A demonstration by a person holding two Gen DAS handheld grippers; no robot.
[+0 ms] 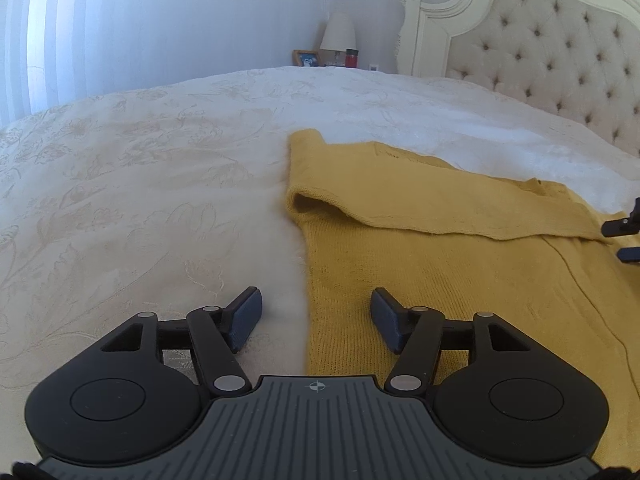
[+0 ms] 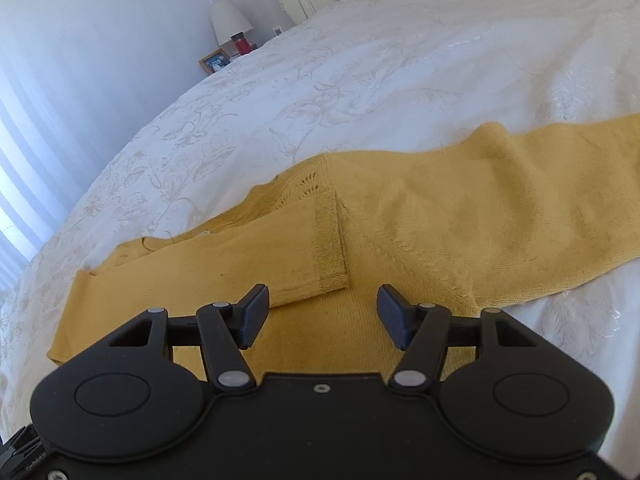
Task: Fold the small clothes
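Left hand-held gripper (image 1: 316, 318): lower centre of the left wrist view, jaws wide, nothing between them. It hangs over the near left edge of the garment, one finger over bare bedspread, the other over knit.

Right hand-held gripper (image 2: 323, 316): lower centre of the right wrist view, jaws wide, empty, poised just short of the folded sleeve's cuff. Its fingertips also show at the right edge of the left wrist view.

Yellow knit sweater (image 1: 460, 280): lies flat on the bed, filling the centre and right of the left wrist view. One sleeve (image 2: 248, 248) is already folded across the body, its ribbed cuff (image 2: 330, 240) at centre frame in the right wrist view. The other sleeve (image 2: 520, 184) stretches unfolded toward the right edge. Handling, by judgement: light, soft, limp, somewhat stretchy; it will sag and drag when lifted, and the knit may cling to the bedspread. Best hold: pinch an edge through all layers, such as the outstretched sleeve's end or the hem corners, not the middle.

Bed (image 1: 140, 184): white embroidered bedspread; a soft, yielding surface, so the fingers may catch the spread along with the knit.

Far items, upper frame: tufted headboard (image 1: 560, 52), lamp (image 1: 338, 32), red jar (image 1: 351, 58), picture frame (image 1: 306, 57). All well apart from the sweater; nothing obstructs the fold.
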